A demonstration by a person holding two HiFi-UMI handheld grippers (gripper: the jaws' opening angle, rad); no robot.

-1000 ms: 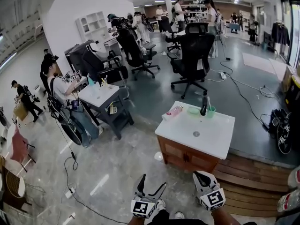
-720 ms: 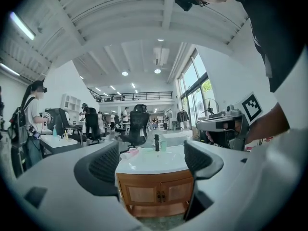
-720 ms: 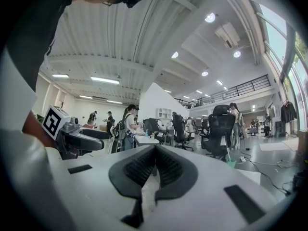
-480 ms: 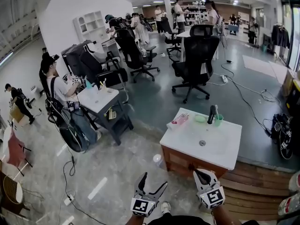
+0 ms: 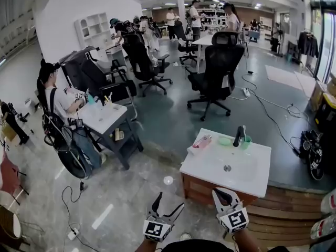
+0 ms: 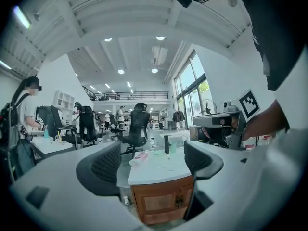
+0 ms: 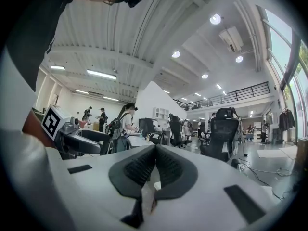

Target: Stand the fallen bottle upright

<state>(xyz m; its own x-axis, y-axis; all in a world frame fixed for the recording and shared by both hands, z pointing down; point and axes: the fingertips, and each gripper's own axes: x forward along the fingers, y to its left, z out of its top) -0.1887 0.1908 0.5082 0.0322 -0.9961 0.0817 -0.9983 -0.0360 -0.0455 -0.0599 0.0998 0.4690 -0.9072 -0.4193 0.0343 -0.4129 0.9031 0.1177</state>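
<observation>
Head view is showing the person standing a few steps away from a wooden cabinet with a white sink top, both grippers held low in front of the body. The left gripper is holding its jaws wide apart with nothing between them. The right gripper is keeping its jaws pressed together, also empty; the right gripper view is confirming this.

The pink bottle is lying on its side at the back left corner of the sink top, near the edge, with a green dish, a black faucet and a green cup beside it. The left gripper view is framing the bottle between the open jaws, but well apart from them.

The bottle is looking like small smooth plastic, so probably light and a little slippery, and being round it may roll toward the edge. I would be taking it across the middle of the body with moderate pressure, then tipping it onto its base. Which end is the cap, I cannot tell surely.
</observation>
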